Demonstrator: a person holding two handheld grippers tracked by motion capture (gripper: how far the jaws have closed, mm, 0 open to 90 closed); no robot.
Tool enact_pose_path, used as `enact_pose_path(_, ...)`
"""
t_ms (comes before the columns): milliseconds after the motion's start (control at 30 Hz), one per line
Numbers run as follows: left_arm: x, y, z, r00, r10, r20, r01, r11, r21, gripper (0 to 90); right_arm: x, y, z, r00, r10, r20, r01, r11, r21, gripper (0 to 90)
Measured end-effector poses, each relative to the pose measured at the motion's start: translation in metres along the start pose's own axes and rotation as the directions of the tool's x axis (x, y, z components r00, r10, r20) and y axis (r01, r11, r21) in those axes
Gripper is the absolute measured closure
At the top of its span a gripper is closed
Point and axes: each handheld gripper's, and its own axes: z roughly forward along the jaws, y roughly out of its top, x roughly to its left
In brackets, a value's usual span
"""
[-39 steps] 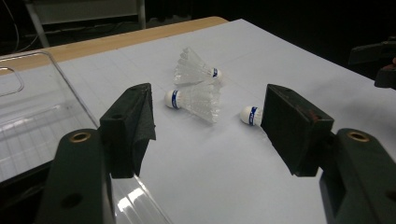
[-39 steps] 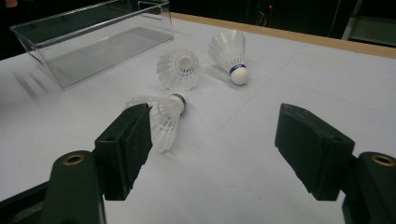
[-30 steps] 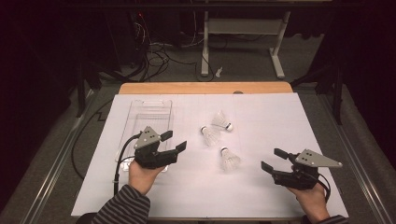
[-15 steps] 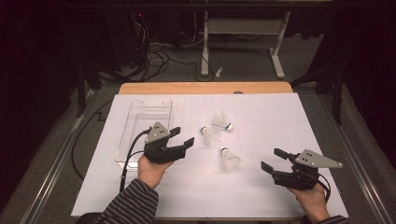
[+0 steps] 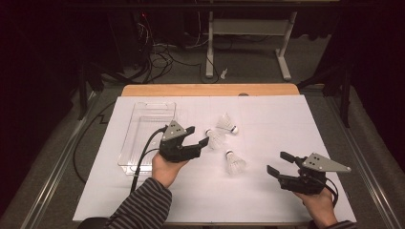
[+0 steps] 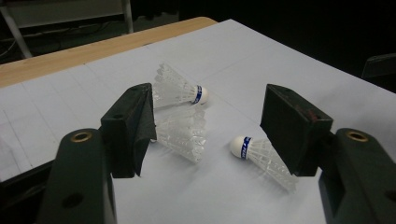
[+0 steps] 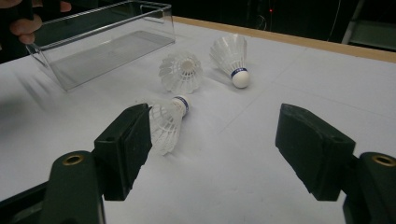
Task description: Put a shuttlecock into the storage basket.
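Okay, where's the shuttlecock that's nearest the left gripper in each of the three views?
High view: middle shuttlecock, just off the left gripper.
Left gripper view: left of centre, beside the left jaw.
Right gripper view: upper centre, cork facing the camera.
Shared landmark: the far shuttlecock next to it.

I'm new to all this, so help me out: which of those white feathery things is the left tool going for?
Start at the clear plastic tray on the left of the white table cover. Just right of it, the left gripper holds its jaws open toward three shuttlecocks. It is the middle shuttlecock, the one nearest those jaws, lying between the farther one and the nearer one.
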Motion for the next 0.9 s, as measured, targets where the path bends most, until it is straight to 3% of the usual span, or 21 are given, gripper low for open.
enact_pose_path(400,-0.005,0.000,0.018,0.9997,0.019,-0.015,-0.019,0.9998,0.004,35.9,0.000,0.000,0.000,1.0000,0.001,-0.003,-0.001,1.000,-0.003,27.7)
enact_pose_path(900,-0.007,-0.005,0.045,0.9998,0.008,-0.019,-0.008,0.9997,0.021,35.9,-0.001,0.000,0.000,1.0000,0.003,-0.007,-0.003,1.000,-0.001,27.7)
